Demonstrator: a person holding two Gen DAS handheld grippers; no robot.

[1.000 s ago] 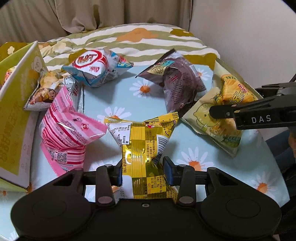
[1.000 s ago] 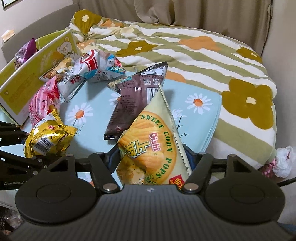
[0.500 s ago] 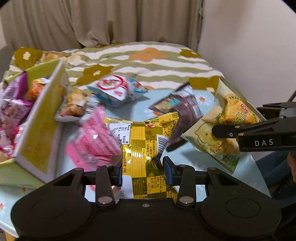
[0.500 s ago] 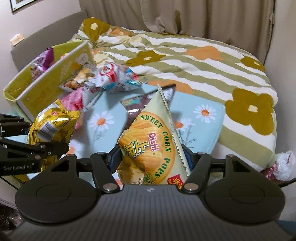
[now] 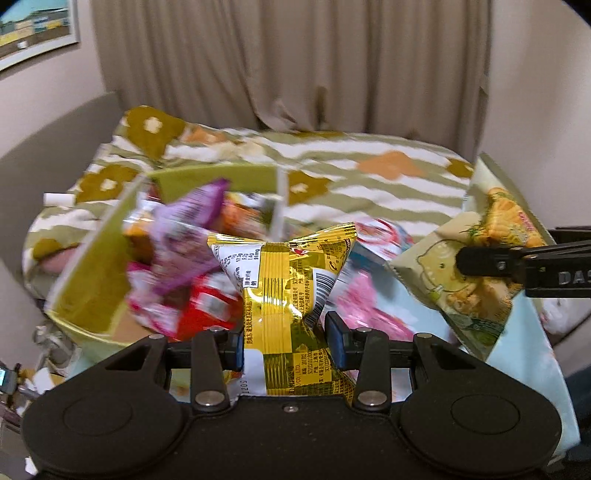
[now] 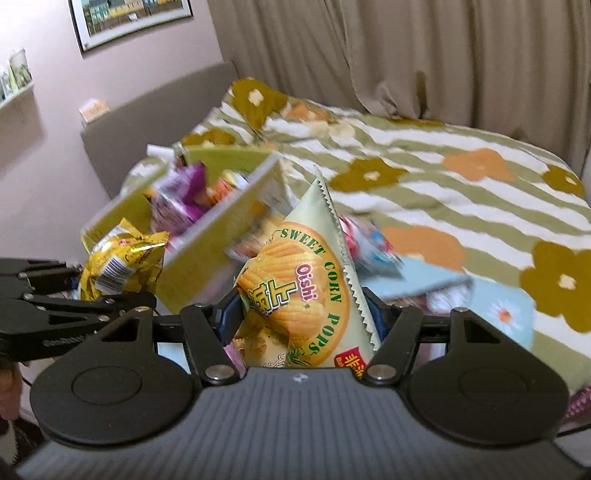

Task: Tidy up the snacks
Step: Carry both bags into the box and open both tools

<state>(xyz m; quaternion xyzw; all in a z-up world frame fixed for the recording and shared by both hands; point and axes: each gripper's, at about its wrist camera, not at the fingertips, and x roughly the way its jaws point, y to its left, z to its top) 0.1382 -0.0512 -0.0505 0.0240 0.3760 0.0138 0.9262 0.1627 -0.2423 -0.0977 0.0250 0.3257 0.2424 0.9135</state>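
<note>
Crinkly gold foil snack packet (image 5: pixel 284 291) is standing upright, long axis toward 12 o'clock, pinched in the left tongs (image 5: pixel 284 341). Right tongs (image 6: pixel 303 325) are clamping the pale-green triangular corn-pops bag (image 6: pixel 306 280), tip at 12. Yellow-green cardboard box (image 5: pixel 92 280) is sitting at 10 o'clock.

Bed carries a striped quilt (image 6: pixel 424 184) in green and white with orange and olive flower motifs. Beige curtains (image 5: pixel 295 62) hang closed behind it. Framed picture (image 6: pixel 129 18) is mounted on the pink wall above a grey headboard (image 6: pixel 155 110).
</note>
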